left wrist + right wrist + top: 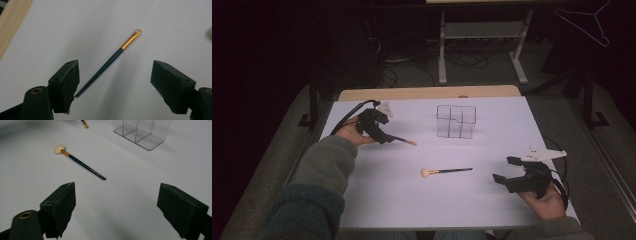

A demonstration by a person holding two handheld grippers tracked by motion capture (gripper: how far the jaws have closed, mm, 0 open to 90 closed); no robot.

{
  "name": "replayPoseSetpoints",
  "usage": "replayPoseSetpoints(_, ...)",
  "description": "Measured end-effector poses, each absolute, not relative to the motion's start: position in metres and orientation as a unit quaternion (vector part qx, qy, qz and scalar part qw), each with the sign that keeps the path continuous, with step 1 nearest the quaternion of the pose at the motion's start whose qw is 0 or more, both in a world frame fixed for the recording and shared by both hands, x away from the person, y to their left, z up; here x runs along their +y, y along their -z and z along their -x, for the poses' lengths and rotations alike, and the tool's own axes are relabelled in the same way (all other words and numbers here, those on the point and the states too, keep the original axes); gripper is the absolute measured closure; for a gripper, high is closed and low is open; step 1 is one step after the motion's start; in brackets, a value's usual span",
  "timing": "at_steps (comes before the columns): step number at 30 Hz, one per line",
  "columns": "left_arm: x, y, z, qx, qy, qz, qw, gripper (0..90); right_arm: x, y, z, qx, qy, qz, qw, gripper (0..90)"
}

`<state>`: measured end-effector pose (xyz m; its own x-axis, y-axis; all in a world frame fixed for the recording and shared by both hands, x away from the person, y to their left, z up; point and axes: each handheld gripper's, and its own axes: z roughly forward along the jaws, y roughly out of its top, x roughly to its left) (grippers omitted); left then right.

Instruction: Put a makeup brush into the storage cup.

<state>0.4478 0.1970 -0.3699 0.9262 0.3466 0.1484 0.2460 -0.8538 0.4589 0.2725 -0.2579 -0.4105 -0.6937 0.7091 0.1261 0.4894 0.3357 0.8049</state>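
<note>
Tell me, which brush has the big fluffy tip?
The fan brush lying mid-table, nearer the right gripper. Its pale bristles spread wide, while the small brush between the left gripper's fingers has a narrow tip.

white table, wire hanger, floor cables

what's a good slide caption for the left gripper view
Open left gripper poised over a slim dark-handled makeup brush lying on the white table.

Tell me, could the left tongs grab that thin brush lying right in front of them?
Probably yes. The left tongs are open, with the thin brush lying flat on the white table between the jaws, its handle tip beside one jaw. Nothing lies in the way.
</note>
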Motion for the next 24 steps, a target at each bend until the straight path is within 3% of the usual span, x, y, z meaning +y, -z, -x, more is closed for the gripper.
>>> replayPoseSetpoints(12, 0.178, 0.409, -0.467, 0.121, -0.099, -0.977, 0.146, 35.8, -0.26, 0.409, -0.272, 0.807, -0.444, -0.369, 0.123, 14.7)
replayPoseSetpoints(19, 0.172, 0.417, -0.47, 0.111, -0.092, -0.98, 0.135, 42.7, -0.258, 0.41, -0.272, 0.809, -0.444, -0.366, 0.12, 14.8)
replayPoseSetpoints(24, 0.17, 0.417, -0.474, 0.104, -0.063, -0.984, 0.128, 54.5, -0.257, 0.41, -0.272, 0.81, -0.443, -0.366, 0.119, 14.9)
